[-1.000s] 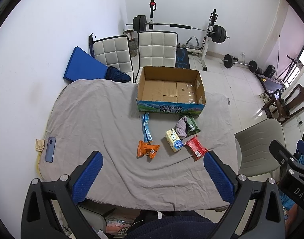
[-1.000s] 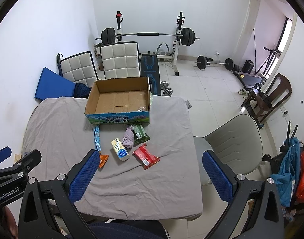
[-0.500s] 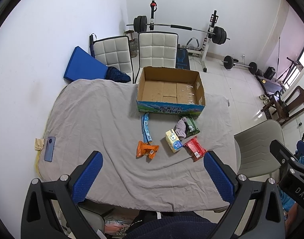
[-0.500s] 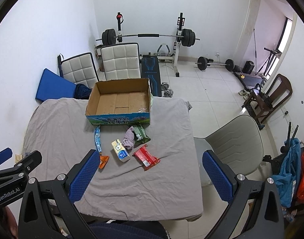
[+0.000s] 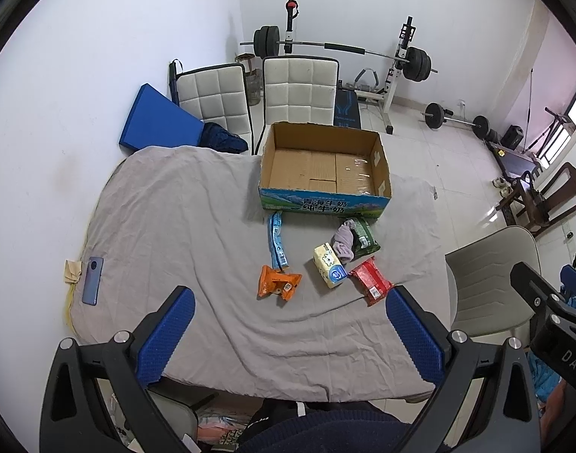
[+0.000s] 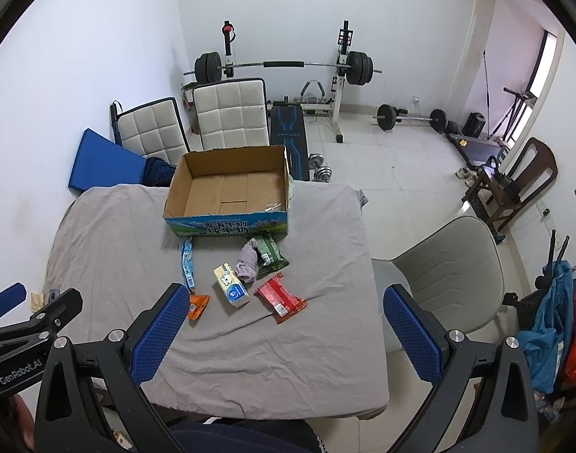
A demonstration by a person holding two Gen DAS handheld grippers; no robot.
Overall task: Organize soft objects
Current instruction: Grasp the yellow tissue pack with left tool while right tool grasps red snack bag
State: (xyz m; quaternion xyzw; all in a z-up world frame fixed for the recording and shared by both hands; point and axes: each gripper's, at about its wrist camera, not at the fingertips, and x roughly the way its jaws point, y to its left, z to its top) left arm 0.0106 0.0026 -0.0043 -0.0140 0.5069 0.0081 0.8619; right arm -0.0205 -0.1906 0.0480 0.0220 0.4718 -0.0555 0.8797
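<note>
An open, empty cardboard box [image 5: 325, 168] [image 6: 229, 188] stands at the far side of a table under a grey cloth [image 5: 167, 226] [image 6: 110, 249]. In front of it lie a blue packet [image 5: 277, 240] [image 6: 187, 262], an orange packet [image 5: 277, 282] [image 6: 197, 305], a yellow tissue pack [image 5: 328, 265] [image 6: 231, 285], a mauve sock [image 5: 344, 240] [image 6: 248, 263], a green packet [image 5: 363, 234] [image 6: 271, 253] and a red packet [image 5: 370, 280] [image 6: 281, 296]. My left gripper [image 5: 288, 334] and right gripper [image 6: 282, 330] are both open and empty, held high above the table's near edge.
A phone [image 5: 92, 280] lies at the table's left edge. A grey chair [image 6: 450, 264] [image 5: 492, 275] stands right of the table, two white padded chairs [image 5: 273, 94] behind it. A barbell rack [image 6: 284, 66] and weights stand by the far wall.
Both grippers have drifted very slightly; the table objects have not moved. Both stay open.
</note>
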